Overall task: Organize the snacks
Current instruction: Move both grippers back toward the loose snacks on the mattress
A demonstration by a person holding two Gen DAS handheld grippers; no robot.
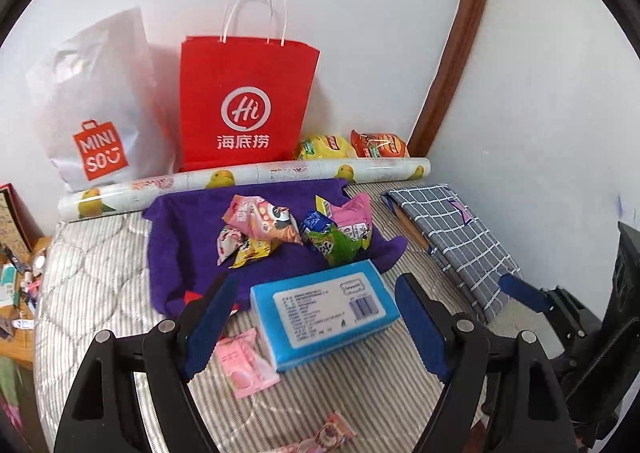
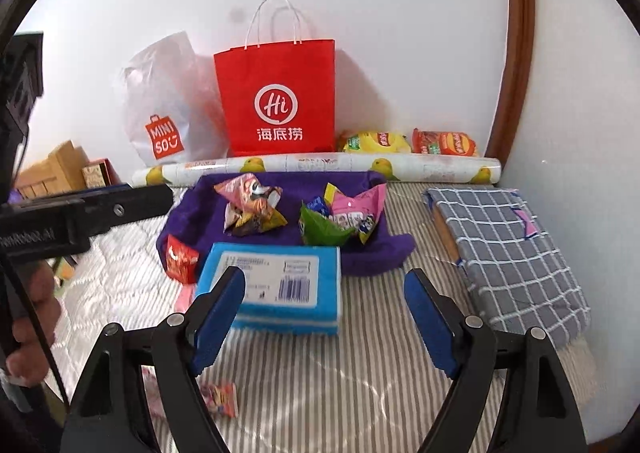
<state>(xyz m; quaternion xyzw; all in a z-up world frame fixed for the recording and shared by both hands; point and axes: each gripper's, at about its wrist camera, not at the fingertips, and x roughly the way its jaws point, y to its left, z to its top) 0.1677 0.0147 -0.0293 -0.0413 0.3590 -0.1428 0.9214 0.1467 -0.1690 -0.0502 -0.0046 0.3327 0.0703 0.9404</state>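
Blue pads of both hand-held grippers, left [image 1: 320, 317] and right [image 2: 326, 315], stand released, partly hiding the blue pack [image 1: 326, 311].

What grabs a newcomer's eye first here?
The bright red paper shopping bag with white handles standing against the white wall, beside a white plastic bag with an orange logo. Nearer, a blue rectangular pack with a white label lies on the striped mattress, before crinkled snack packets on a purple cloth.

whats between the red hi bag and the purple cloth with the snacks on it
A rolled sheet printed with yellow ducks lies across the mattress between the red bag and the purple cloth. Both wrist views show it.
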